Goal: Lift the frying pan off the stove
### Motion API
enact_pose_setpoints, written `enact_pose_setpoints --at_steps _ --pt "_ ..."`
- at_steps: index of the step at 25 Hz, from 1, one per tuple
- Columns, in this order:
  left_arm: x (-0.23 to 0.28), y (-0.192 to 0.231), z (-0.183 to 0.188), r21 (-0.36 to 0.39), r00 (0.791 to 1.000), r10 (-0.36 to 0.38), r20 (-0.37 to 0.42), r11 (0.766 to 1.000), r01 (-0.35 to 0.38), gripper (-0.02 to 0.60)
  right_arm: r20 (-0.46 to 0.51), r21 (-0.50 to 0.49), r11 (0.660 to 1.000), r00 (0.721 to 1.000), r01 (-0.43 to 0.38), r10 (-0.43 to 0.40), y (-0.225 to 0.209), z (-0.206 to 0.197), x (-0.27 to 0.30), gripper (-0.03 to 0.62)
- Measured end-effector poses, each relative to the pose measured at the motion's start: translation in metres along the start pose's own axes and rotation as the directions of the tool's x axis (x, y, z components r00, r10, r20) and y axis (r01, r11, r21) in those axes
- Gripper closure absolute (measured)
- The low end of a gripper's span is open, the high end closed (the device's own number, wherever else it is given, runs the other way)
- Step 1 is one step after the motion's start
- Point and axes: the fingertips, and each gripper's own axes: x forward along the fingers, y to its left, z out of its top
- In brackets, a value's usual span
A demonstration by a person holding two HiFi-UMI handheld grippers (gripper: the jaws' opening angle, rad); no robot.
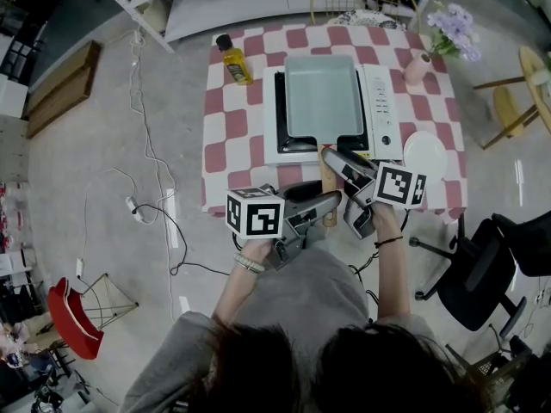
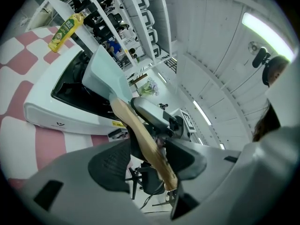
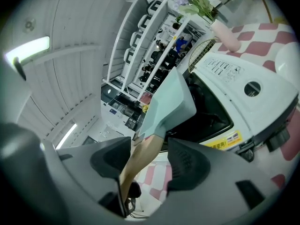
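Here's the bench [image 1: 225, 127], draped in red-and-white checks. The white stove [image 1: 381, 93] sits at its centre, reaching the near edge. A yellow oil bottle [image 1: 234, 61] stands far left, and a pink vase [image 1: 417, 69] of flowers far right. A white plate [image 1: 425, 153] lies near right, just beside the stove.

The frying pan [image 1: 320, 95] was pale mint green, its wooden handle [image 2: 140, 135] tan. The stove [image 1: 379, 101] was white with a black top. The worktop [image 1: 225, 140] wore a pink-and-white check. The oil bottle [image 1: 234, 61] was yellow and black-capped, the vase [image 1: 417, 67] pink, its flowers [image 1: 452, 28] lilac.
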Motion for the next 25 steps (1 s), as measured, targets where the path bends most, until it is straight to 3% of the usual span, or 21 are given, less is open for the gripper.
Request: enact_pose_setpoints --at_steps 5,14,19,23,25 --pt "0.005 -0.001 -0.003 -0.006 0.999 -0.025 -0.044 1.0 0.025 0.351 -0.044 0.046 0.999 0.999 -0.016 0.018 -0.003 -0.004 0.007 0.345" --pt "0.01 -0.001 -0.005 -0.028 0.994 -0.06 -0.086 0.998 0.058 0.353 -0.092 0.118 0.986 0.987 -0.119 0.13 0.005 -0.008 0.023 0.347" --pt "0.012 -0.002 -0.005 -0.033 0.993 -0.072 -0.095 0.997 0.069 0.353 -0.124 0.123 0.988 0.987 -0.091 0.106 -0.001 -0.01 0.021 0.35" --pt "0.012 -0.004 -0.005 -0.028 0.991 -0.086 -0.098 0.996 0.084 0.354 -0.09 0.161 0.964 0.969 -0.212 0.228 0.015 -0.008 0.026 0.353" --pt "0.013 -0.004 -0.004 -0.022 0.991 -0.09 -0.098 0.996 0.089 0.369 -0.08 0.164 0.959 0.966 -0.23 0.245 0.017 -0.006 0.027 0.358"
